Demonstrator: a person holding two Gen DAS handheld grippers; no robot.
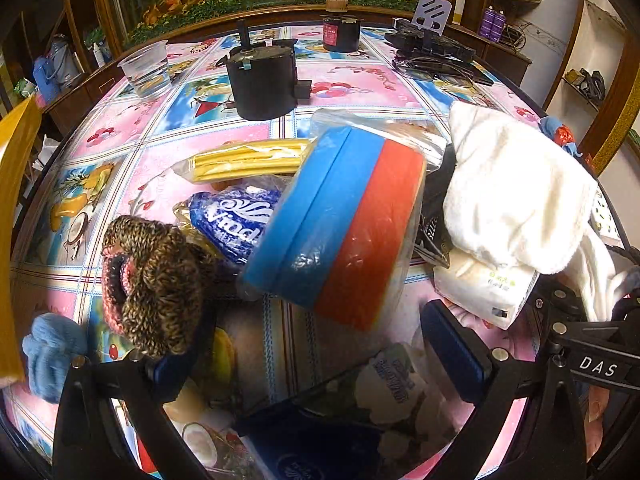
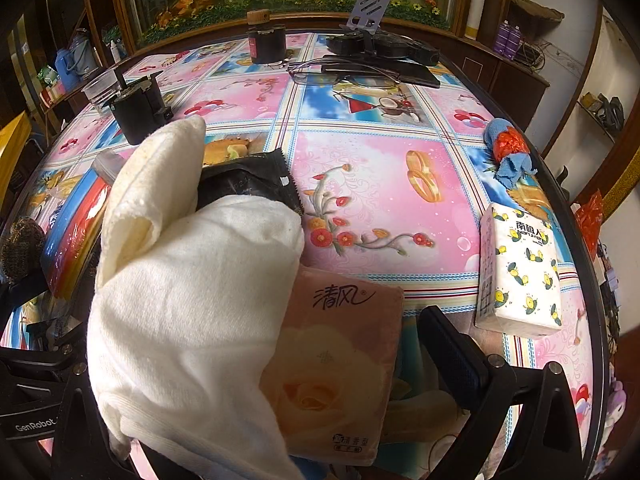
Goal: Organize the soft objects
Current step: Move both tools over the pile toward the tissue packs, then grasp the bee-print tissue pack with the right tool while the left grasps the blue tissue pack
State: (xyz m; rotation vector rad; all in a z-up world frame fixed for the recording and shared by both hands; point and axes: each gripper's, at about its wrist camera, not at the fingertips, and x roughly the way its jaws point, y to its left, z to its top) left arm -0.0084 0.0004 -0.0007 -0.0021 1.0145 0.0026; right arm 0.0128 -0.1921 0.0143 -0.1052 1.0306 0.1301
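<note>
In the left wrist view my left gripper [image 1: 316, 356] is open over the table, its jaws wide apart with nothing between them. A bagged blue-and-red sponge block [image 1: 340, 220] lies just ahead, a brown knitted piece [image 1: 156, 280] rests on the left finger, and a white towel [image 1: 516, 188] lies at right. In the right wrist view my right gripper [image 2: 280, 380] is open; the white towel [image 2: 192, 300] drapes over its left finger, and a pink tissue pack [image 2: 336, 364] lies between the fingers. A white bee-print tissue pack [image 2: 520, 268] stands at right.
A black pot [image 1: 260, 76], a clear plastic cup [image 1: 146, 68], a dark jar [image 1: 338, 28] and black gear with glasses [image 1: 432, 52] stand at the back of the table. A yellow bagged item [image 1: 248, 158], blue Vinda pack [image 1: 236, 216], blue knit [image 1: 52, 352] and black packet [image 2: 248, 180] lie near.
</note>
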